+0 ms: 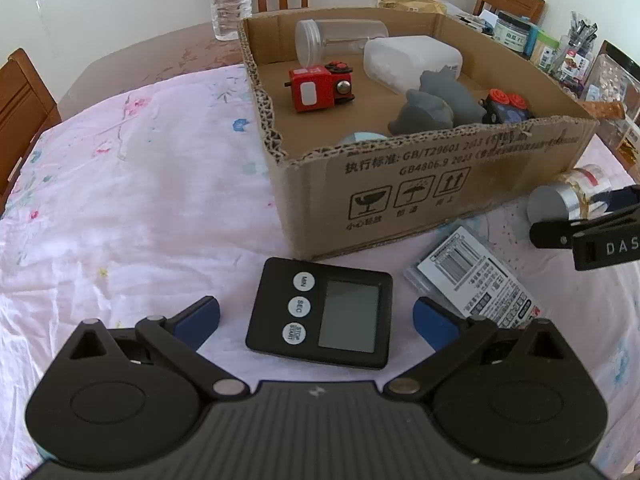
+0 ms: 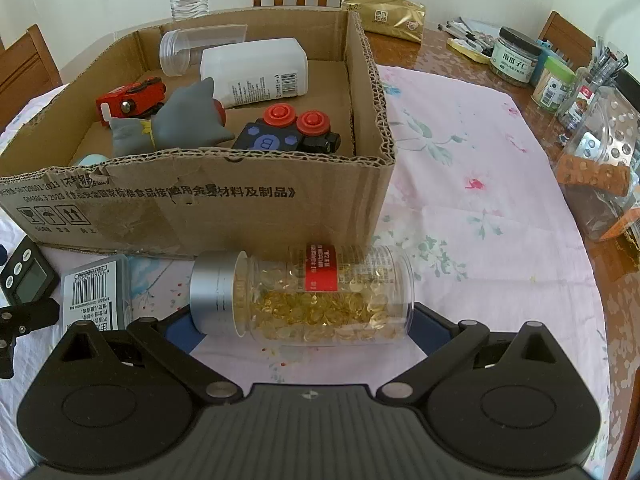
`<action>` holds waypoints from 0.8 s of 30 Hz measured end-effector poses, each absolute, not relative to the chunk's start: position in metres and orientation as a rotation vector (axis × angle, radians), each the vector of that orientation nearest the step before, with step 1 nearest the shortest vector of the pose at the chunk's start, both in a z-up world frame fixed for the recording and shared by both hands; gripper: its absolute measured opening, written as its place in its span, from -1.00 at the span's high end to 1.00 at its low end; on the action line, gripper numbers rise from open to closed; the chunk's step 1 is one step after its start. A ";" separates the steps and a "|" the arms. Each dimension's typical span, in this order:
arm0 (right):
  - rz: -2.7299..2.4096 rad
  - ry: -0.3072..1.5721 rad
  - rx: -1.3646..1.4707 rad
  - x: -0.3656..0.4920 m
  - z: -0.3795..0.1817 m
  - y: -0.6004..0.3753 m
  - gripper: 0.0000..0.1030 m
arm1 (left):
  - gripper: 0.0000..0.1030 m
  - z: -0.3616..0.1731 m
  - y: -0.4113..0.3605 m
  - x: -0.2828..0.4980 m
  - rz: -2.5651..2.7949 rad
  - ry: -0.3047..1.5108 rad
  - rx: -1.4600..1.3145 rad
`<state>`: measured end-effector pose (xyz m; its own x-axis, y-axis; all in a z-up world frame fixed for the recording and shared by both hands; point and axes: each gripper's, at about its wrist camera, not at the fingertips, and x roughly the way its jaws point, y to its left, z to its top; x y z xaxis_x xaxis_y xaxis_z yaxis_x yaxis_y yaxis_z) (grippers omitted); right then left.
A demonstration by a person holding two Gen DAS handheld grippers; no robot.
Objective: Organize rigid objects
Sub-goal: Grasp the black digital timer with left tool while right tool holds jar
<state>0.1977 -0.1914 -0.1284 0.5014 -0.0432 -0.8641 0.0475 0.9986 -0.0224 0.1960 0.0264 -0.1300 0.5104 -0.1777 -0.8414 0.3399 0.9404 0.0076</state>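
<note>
Timer (image 1: pixel 320 314) flat on cloth (image 1: pixel 120 208), just in front of box (image 1: pixel 432 184) — lies between spread fingers of left gripper (image 1: pixel 316 320), untouched. Capsule jar (image 2: pixel 300 296) on its side before box, silver cap leftward — right gripper (image 2: pixel 304 328) released, fingers flanking jar. Flat pack (image 1: pixel 476 280) between timer and jar. Toys and bottles inside box.

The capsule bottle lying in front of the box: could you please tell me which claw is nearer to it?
Right. The right claw is open around the capsule bottle, one finger at each end. The left claw is off to its left, open around the black timer.
</note>
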 end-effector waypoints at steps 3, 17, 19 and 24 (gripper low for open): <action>-0.053 1.043 0.003 0.197 -0.128 -0.191 -1.00 | -0.89 -0.129 0.024 0.193 -0.304 0.983 0.173; -0.048 1.036 0.000 0.197 -0.128 -0.192 -1.00 | -1.00 -0.132 0.025 0.193 -0.274 0.979 0.157; -0.048 1.037 0.000 0.197 -0.128 -0.192 -1.00 | -1.00 -0.131 0.025 0.194 -0.273 0.984 0.157; -0.048 1.036 0.000 0.196 -0.128 -0.191 -1.00 | -1.00 -0.132 0.025 0.195 -0.275 0.986 0.161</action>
